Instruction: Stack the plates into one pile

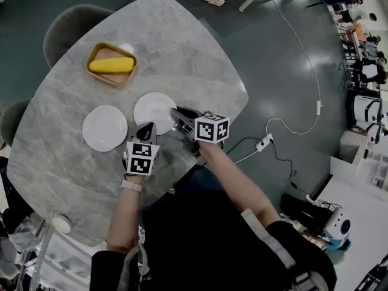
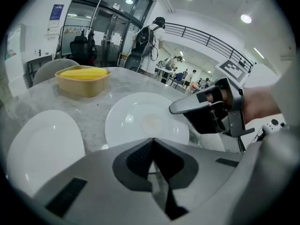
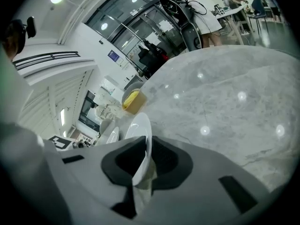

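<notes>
I work over a grey, marbled stone counter (image 1: 182,47) with rounded corners. Two glossy white round plates lie near me. The left plate (image 1: 105,128) lies free, and my right claw (image 1: 175,114) is clamped on the near rim of the right plate (image 1: 153,109). My left claw (image 1: 148,128), clenched and empty, sits just beside it. Far left, a tan tray (image 1: 89,62) holds yellow corn (image 1: 112,65).

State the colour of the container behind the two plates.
Mustard yellow; the container holds a brighter yellow item. The head view shows it best.
</notes>
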A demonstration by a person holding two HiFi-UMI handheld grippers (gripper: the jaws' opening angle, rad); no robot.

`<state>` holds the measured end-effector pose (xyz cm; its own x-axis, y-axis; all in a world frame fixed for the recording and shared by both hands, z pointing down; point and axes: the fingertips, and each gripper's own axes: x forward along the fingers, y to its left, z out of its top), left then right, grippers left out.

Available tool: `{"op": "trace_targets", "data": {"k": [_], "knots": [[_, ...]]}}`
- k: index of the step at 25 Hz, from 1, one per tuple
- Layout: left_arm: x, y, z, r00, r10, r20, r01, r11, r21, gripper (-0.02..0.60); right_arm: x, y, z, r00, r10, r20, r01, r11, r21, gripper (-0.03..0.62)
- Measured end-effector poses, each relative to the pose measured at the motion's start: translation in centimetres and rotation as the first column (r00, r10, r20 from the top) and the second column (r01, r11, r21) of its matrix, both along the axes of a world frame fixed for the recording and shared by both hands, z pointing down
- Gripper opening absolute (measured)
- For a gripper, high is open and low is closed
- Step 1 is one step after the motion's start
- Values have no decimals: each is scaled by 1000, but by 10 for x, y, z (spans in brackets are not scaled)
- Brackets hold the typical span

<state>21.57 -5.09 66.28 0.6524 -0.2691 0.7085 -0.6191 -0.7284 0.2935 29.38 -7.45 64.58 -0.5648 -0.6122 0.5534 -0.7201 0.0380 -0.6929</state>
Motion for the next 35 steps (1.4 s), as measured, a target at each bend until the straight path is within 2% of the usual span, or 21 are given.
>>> {"op": "trace_targets", "data": {"k": [4, 8, 12, 21, 29, 35], "knots": [[-8, 1, -2, 1000, -17, -9, 17, 1000, -9, 9, -3, -2, -8, 999, 20, 26, -20, 1000, 21, 41], [-35, 2, -5, 999, -41, 3, 41, 999, -4, 9, -20, -7, -18, 995, 57, 85, -60, 997, 39, 32], [-41, 3, -8, 997, -71, 16, 71, 997, 5, 9, -15, -13, -30, 986, 96, 137, -104, 993, 55, 25], [-69, 13, -19, 993, -110, 36, 109, 994, 25, 9, -39, -16, -55, 983, 76, 167, -93, 991, 98, 25], [-98, 23, -30, 987, -156, 31, 155, 987, 36, 9, -67, -18, -63, 989, 49, 136, -64, 992, 108, 25], [-124, 25, -36, 980, -195, 37, 193, 980, 40, 9, -92, -18, -60, 988, 27, 149, -42, 995, 95, 26]]}}
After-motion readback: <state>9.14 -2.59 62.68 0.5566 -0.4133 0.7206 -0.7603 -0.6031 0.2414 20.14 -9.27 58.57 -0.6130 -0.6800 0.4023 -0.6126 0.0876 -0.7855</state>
